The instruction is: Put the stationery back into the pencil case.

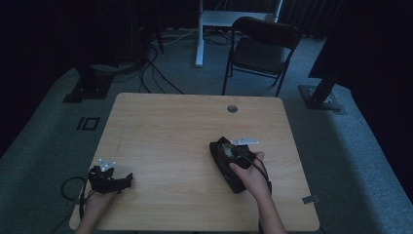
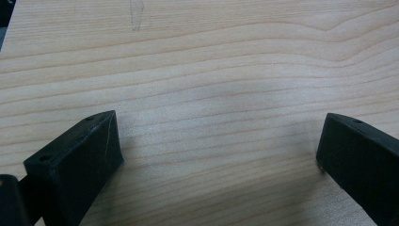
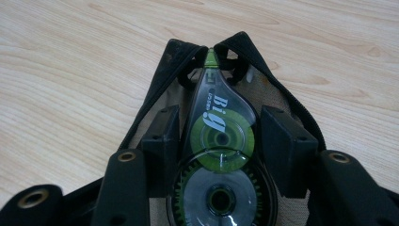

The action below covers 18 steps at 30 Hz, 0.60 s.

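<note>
A: Where's the tape roller (image 3: pixel 217 155)?

B: Between your right gripper (image 3: pixel 221 136) fingers, clamped, nose inside the open pouch (image 3: pixel 162 75). Push straight, clear the zipper. Left gripper (image 2: pixel 219 150) fingers gape over bare table (image 2: pixel 211 61).

I am sitting at a pale wooden tabletop (image 1: pixel 165 141) with a round cable hole (image 1: pixel 232 108) near its far edge. Beyond it a black folding chair (image 1: pixel 263 46) is standing on the grey carpet (image 1: pixel 44 141), facing my way. Black cables (image 1: pixel 156 73) are trailing across the floor to the left of the chair, and a white desk leg (image 1: pixel 199 34) is rising behind them.
</note>
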Each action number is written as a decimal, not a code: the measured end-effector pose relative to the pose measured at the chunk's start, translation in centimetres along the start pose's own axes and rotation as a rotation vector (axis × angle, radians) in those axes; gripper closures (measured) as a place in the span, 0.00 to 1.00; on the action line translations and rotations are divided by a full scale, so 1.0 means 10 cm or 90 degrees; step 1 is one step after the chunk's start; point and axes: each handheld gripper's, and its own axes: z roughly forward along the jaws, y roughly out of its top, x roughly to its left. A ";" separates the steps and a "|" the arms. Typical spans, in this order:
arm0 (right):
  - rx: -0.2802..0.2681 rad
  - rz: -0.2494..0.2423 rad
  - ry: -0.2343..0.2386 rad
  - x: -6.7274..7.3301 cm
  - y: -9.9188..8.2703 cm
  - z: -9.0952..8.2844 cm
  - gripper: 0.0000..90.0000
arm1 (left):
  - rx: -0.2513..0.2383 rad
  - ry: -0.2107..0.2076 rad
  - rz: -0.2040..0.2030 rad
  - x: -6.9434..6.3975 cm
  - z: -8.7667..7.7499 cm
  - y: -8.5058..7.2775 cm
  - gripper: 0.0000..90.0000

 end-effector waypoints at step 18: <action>0.050 0.005 0.000 0.00 0.00 0.15 0.55 | 0.000 0.000 0.000 0.00 0.00 0.00 0.01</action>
